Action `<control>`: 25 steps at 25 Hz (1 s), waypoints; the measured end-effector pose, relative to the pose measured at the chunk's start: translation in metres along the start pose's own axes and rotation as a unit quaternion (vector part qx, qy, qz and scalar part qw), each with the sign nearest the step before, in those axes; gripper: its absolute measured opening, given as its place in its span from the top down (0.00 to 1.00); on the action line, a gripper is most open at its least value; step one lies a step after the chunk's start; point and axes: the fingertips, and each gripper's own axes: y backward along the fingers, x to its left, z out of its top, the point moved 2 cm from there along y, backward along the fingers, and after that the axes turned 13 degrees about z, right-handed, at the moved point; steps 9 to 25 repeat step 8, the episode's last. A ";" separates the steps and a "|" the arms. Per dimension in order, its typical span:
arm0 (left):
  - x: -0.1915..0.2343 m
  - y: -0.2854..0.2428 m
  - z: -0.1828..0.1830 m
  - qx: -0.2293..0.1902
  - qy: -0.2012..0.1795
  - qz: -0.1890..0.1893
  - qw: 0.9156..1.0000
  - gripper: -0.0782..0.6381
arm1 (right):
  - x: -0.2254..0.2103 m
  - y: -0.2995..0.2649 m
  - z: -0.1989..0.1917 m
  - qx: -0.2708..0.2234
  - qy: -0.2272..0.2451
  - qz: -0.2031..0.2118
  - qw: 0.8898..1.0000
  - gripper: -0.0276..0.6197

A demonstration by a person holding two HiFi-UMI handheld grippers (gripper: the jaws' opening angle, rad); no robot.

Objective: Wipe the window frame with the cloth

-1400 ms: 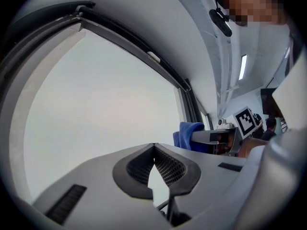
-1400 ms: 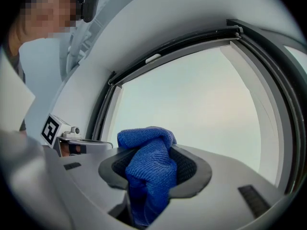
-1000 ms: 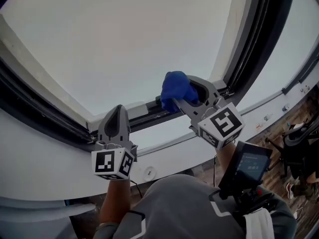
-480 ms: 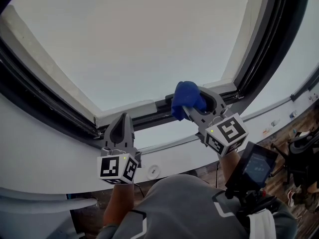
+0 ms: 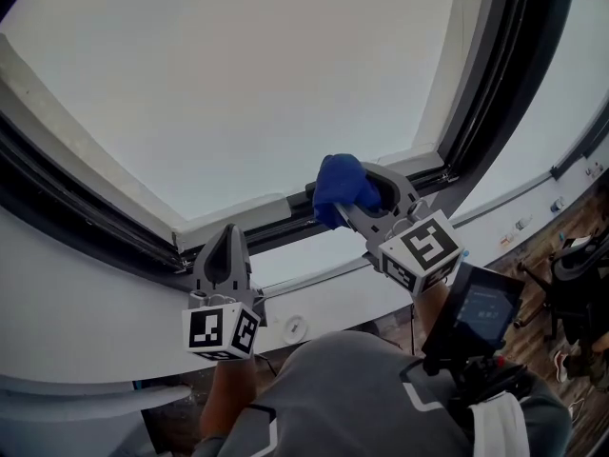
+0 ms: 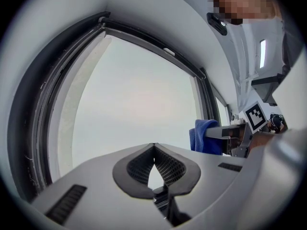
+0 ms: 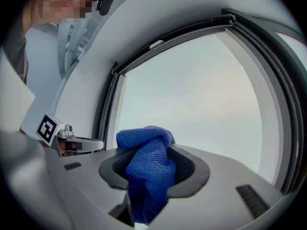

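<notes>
A pale, blank glass pane (image 5: pixel 238 84) fills the upper view; below it runs a white wall (image 5: pixel 86 293) with 1 small round white disc (image 5: pixel 294 328) fixed to it; lower down is a grey shirt (image 5: pixel 352 388); a dark device with a lit screen (image 5: pixel 481 310) sits to its right; brown wooden floor (image 5: pixel 550 241) and black furniture (image 5: pixel 576 298) show at the far right.

Bunched blue cloth (image 5: pixel 341 187) at lower edge of dark window frame (image 5: pixel 500 93)

Grey left gripper (image 5: pixel 228 228) and right gripper (image 5: pixel 356 192) have black ribbed jaws and black-and-white marker cubes (image 5: pixel 221 329).
</notes>
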 end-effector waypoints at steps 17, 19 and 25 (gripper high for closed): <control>-0.005 -0.002 -0.011 0.003 -0.011 -0.010 1.000 0.88 | -0.002 -0.006 -0.015 0.006 0.006 0.006 1.000 0.69; -0.005 -0.002 -0.011 0.003 -0.011 -0.010 1.000 0.88 | -0.002 -0.006 -0.015 0.006 0.006 0.006 1.000 0.69; -0.005 -0.002 -0.011 0.003 -0.011 -0.010 1.000 0.88 | -0.002 -0.006 -0.015 0.006 0.006 0.006 1.000 0.69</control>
